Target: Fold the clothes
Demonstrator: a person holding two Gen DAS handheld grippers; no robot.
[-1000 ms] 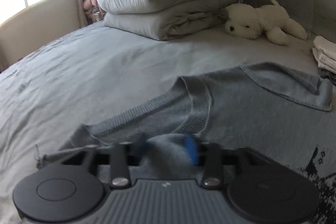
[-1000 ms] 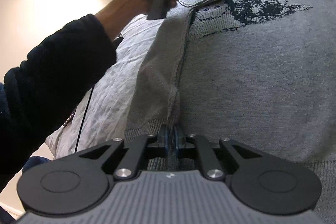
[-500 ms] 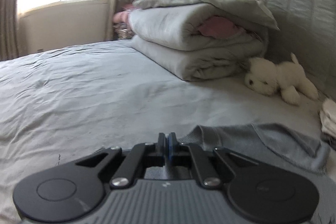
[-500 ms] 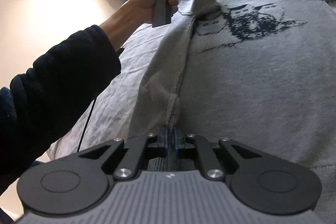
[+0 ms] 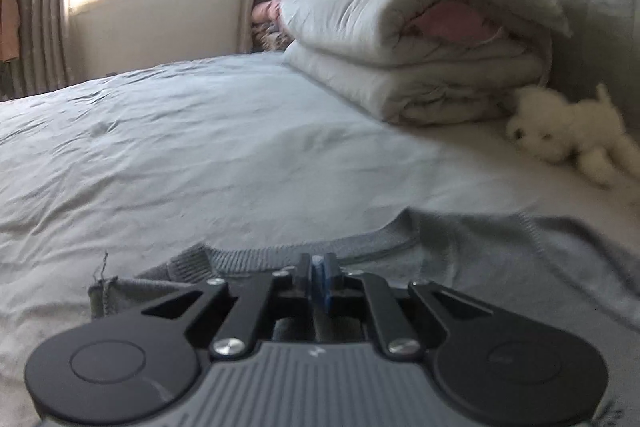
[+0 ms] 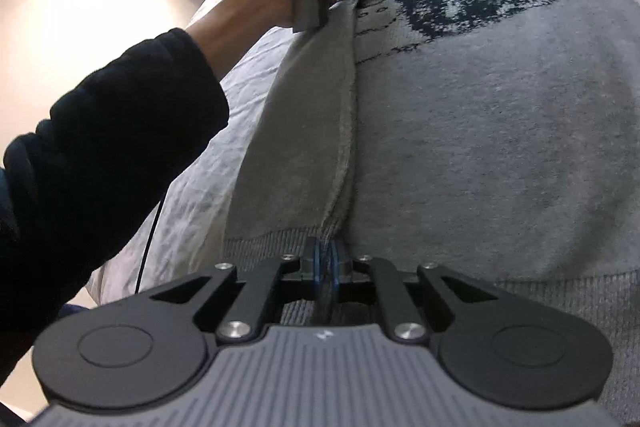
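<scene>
The grey sweater [image 6: 500,131] lies spread on the bed [image 5: 200,155], its dark print in the upper centre of the right wrist view. The right claw [image 6: 326,269] stays clenched on the ribbed hem at lower centre, as before. The left claw [image 5: 319,281], clenched on the sweater's shoulder edge, has lifted that side into a raised fold since a second ago. In its own view the folded quilts [image 5: 416,39] and plush dog [image 5: 572,135] now sit further right.
</scene>
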